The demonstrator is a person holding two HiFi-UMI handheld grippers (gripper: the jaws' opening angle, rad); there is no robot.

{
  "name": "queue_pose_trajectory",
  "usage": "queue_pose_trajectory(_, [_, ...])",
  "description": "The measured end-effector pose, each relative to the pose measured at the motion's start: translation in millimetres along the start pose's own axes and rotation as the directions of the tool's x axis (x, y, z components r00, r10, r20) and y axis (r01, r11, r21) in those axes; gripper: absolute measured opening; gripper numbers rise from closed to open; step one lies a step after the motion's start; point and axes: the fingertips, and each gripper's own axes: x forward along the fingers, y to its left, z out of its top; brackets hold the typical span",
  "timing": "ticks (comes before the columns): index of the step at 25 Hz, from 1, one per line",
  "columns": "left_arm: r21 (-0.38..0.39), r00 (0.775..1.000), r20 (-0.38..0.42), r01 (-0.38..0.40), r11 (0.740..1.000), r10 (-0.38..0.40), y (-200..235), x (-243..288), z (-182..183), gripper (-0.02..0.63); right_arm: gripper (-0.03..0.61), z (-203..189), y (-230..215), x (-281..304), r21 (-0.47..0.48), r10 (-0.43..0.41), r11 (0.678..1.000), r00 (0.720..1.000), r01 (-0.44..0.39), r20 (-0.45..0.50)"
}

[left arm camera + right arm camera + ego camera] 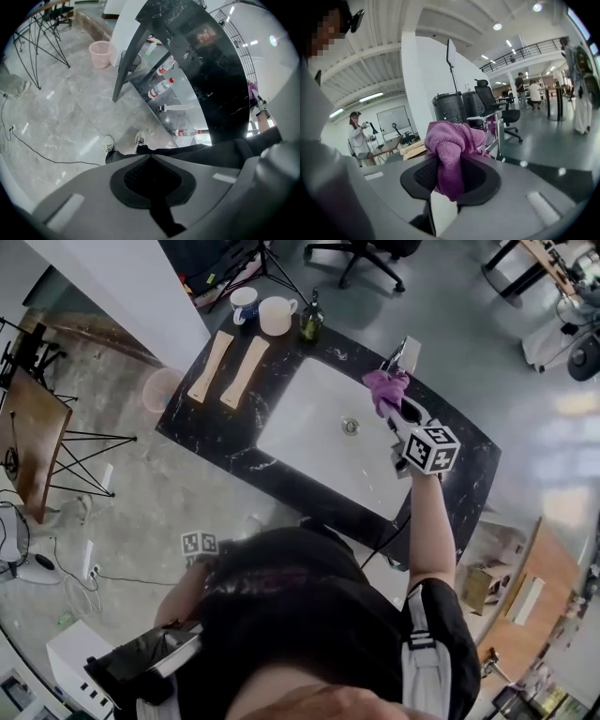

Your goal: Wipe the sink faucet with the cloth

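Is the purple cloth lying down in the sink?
No, the right gripper pinches the purple cloth between its jaws, up by the faucet.

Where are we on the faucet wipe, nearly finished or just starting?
Done: the purple cloth is clamped in the right hand-held gripper and up at the faucet. In hand: the cloth looks pressed to the spout over the sink. Remaining: the wiping itself; nothing shows how much is cleaned. The left hand-held gripper hangs idle beside the counter.
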Motion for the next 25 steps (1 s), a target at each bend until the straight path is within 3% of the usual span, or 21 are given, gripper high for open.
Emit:
queue_pose_trajectory(3, [0.011, 1.0, -0.018, 0.002, 1.0, -0.002, 1, 2, -3, -0.002, 0.117, -32, 10, -17, 0.145, 0.037, 0.989, 0.999, -0.035, -0.014])
queue_pose_trajectory(6, [0.019, 1.0, -0.03, 0.0, 1.0, 0.0, 0, 3, -6, -0.003, 0.117, -53, -17, -15, 0.234, 0.006, 0.972, 0.999, 0.004, -0.042])
queue_pose_trajectory(8, [0.015, 1.0, -0.025, -0.009, 1.0, 0.01, 0, 3, -9, -0.003, 0.117, -57, -37, -1, 0.209, 0.0, 0.978, 0.996, 0.019, -0.089])
queue_pose_trajectory(12, [-0.02, 1.0, -0.006, -0.021, 1.0, 0.02, -4, 0, -18, -0.003, 0.114, -62, -74, 29, 0.023, -0.068, 0.997, 0.973, 0.075, -0.22])
queue_pose_trajectory(16, [-0.083, 1.0, 0.014, -0.025, 0.996, 0.026, -6, 1, -33, -0.003, 0.111, -43, -123, 49, 0.067, -0.134, 0.986, 0.968, 0.151, -0.214])
queue_pose_trajectory(20, [-0.124, 0.999, 0.026, -0.034, 0.992, 0.037, -7, 4, -42, -0.003, 0.117, -39, -125, 57, 0.048, -0.099, 0.993, 0.97, 0.112, -0.223])
queue_pose_trajectory(25, [-0.116, 0.999, 0.019, -0.028, 0.993, 0.031, -8, 9, -41, -0.003, 0.11, -43, -92, 42, 0.054, -0.014, 0.998, 0.985, 0.024, -0.17])
